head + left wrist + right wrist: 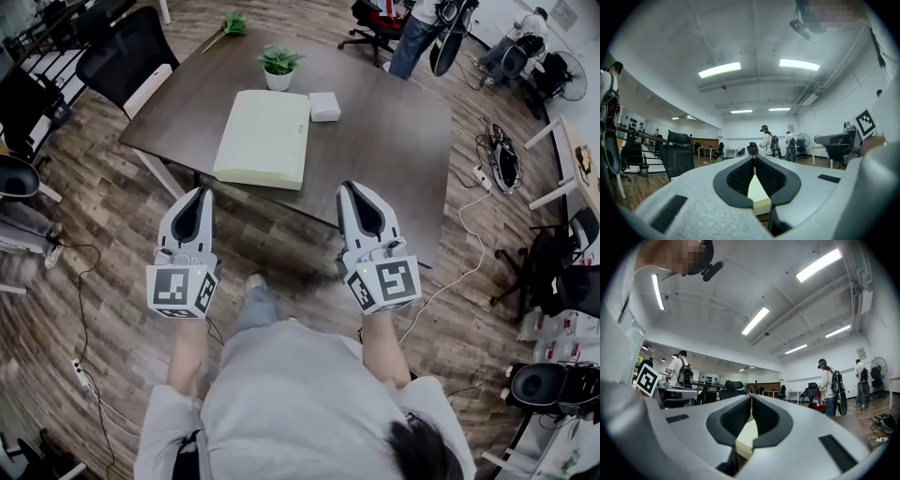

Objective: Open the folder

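The pale folder (262,139) lies flat and shut on the table (394,159). Both the left gripper (201,191) and right gripper (350,187) hover short of it, fingers together, empty. Opening it likely means reaching in to catch the cover's edge.

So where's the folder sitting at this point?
In the head view the pale green folder lies closed on the dark table, just nearer than the potted plant and left of the small white box.

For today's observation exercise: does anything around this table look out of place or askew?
Only the loose green sprig by the table's far corner: it lies flat, unlike the upright potted plant. The folder lies closed and flat.
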Demonstrator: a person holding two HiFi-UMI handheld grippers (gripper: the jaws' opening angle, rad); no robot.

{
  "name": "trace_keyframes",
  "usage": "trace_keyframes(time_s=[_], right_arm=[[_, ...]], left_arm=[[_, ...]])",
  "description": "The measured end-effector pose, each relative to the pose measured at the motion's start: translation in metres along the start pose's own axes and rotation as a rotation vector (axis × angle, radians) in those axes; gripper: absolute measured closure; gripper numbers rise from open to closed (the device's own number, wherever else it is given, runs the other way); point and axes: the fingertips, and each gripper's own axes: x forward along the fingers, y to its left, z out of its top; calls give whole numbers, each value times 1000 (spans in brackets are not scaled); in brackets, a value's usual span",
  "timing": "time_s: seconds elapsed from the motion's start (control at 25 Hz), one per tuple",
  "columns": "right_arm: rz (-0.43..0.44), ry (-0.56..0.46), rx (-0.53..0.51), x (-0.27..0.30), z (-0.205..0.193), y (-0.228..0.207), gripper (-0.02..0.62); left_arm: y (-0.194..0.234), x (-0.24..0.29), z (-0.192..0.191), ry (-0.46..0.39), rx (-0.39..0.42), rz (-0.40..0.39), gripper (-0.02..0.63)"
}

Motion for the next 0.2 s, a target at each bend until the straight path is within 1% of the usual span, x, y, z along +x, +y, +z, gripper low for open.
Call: trace_keyframes(time_s=[0.2], right_arm=[[-1, -4, 18, -2, 0, 2, 578]], left_arm=[[0, -5, 1, 1, 6, 2, 589]])
